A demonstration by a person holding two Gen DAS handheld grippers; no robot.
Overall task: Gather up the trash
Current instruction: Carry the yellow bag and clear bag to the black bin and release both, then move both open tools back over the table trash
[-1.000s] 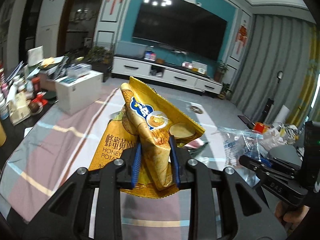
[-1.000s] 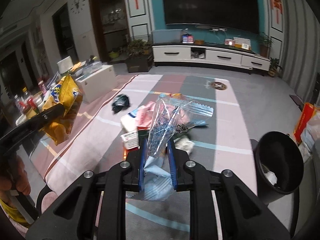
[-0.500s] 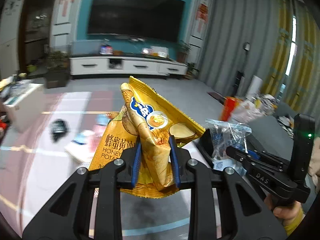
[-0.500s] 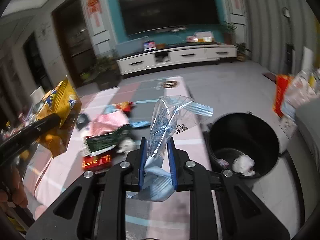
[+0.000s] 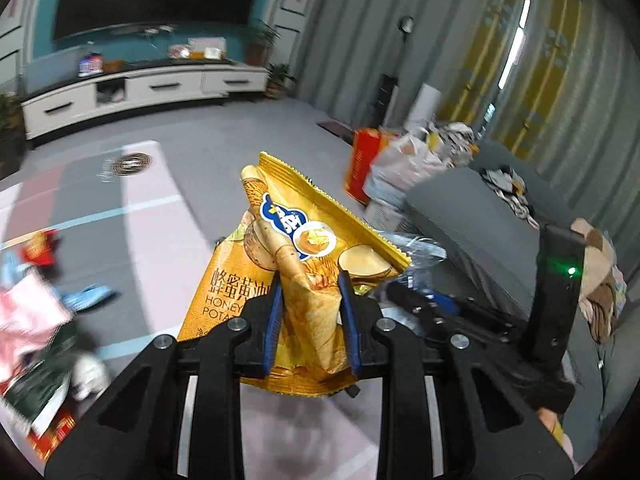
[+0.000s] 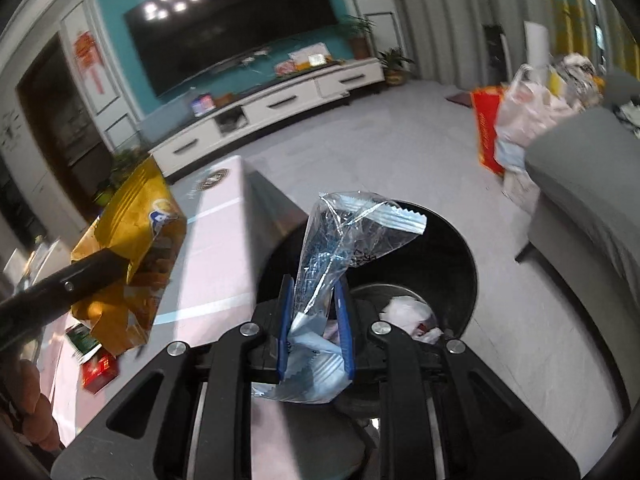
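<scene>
both views swung from table to bin (image 6: 460, 264) | left gripper (image 5: 310, 320) clamps chip bag (image 5: 304, 248) | right gripper (image 6: 316, 320) clamps clear wrapper (image 6: 340, 232)

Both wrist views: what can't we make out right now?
- Left wrist: table litter is motion-blurred, unidentifiable.
- Left wrist: yellow chip bag hides the right gripper tips and most of its clear wrapper.
- Right wrist: black bin contents partly hidden behind the gripper.

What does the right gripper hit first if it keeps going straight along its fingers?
Probably the black trash bin: its open mouth lies directly ahead of the right gripper, which is shut on a clear plastic wrapper. Depth is uncertain.
</scene>
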